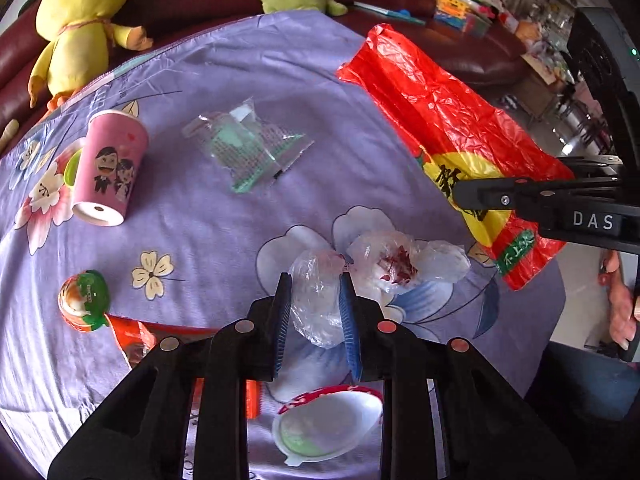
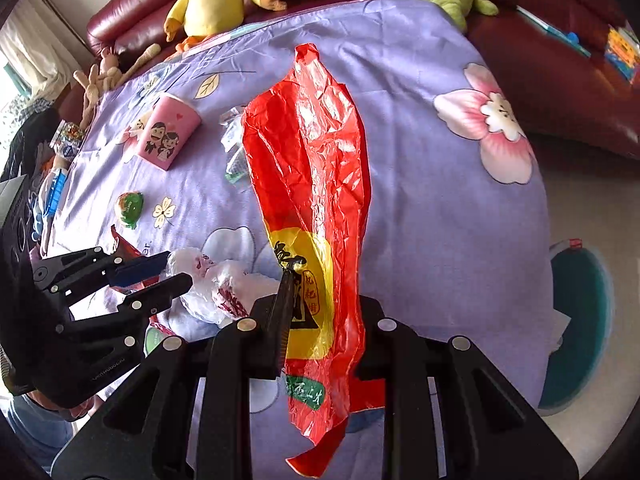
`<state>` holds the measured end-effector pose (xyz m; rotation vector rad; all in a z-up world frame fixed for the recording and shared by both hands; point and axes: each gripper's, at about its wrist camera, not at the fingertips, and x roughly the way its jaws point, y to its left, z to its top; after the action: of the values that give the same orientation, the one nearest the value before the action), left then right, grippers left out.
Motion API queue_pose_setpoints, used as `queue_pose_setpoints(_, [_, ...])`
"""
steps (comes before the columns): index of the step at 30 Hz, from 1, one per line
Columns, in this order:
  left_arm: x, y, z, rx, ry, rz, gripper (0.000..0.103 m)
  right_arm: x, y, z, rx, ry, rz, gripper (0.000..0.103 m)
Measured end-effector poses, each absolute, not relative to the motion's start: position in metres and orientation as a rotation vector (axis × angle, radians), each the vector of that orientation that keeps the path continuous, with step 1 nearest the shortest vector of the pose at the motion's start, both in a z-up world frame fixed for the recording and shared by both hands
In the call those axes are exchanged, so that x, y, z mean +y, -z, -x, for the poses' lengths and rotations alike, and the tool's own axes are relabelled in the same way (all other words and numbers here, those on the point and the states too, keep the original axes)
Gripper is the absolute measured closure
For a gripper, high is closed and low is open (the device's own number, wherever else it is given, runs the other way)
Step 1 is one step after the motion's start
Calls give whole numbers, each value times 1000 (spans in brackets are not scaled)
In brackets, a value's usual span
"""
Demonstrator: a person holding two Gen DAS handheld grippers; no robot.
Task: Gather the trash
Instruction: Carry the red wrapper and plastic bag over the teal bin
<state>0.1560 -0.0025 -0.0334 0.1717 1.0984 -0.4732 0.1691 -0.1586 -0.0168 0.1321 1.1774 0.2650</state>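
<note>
My left gripper (image 1: pixel 315 280) is shut on a crumpled clear plastic bag (image 1: pixel 384 264) with red stains, which lies on the purple floral cloth (image 1: pixel 240 60). The right wrist view shows the same left gripper (image 2: pixel 180 270) and clear bag (image 2: pixel 216 288) at lower left. My right gripper (image 2: pixel 316 280) is shut on a large red and yellow plastic bag (image 2: pixel 308 152) that hangs stretched over the cloth. Its right finger is hidden behind the bag. From the left wrist, the right gripper (image 1: pixel 460 194) pinches the red bag (image 1: pixel 440 120) at the yellow print.
On the cloth lie a tipped pink paper cup (image 1: pixel 110 160), a clear wrapper with green print (image 1: pixel 248 144), a round green and orange jelly cup (image 1: pixel 84 300), a red wrapper (image 1: pixel 132 336) and a white lid (image 1: pixel 328 424). Plush toys (image 1: pixel 84 20) sit on the dark red sofa. A teal bin (image 2: pixel 576 320) stands on the floor to the right.
</note>
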Motion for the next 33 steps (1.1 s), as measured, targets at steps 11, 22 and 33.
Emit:
queue_pose_setpoints(11, [-38, -13, -165, 1033, 398, -7, 78, -283, 4, -130, 1090, -130, -339, 81])
queue_pose_setpoints(22, [-183, -18, -155, 1050, 532, -78, 78, -436, 1, -63, 975, 106, -494, 79])
queue_pose_setpoints(33, [-328, 18, -133, 1093, 654, -315, 78, -517, 28, -17, 959, 171, -613, 78])
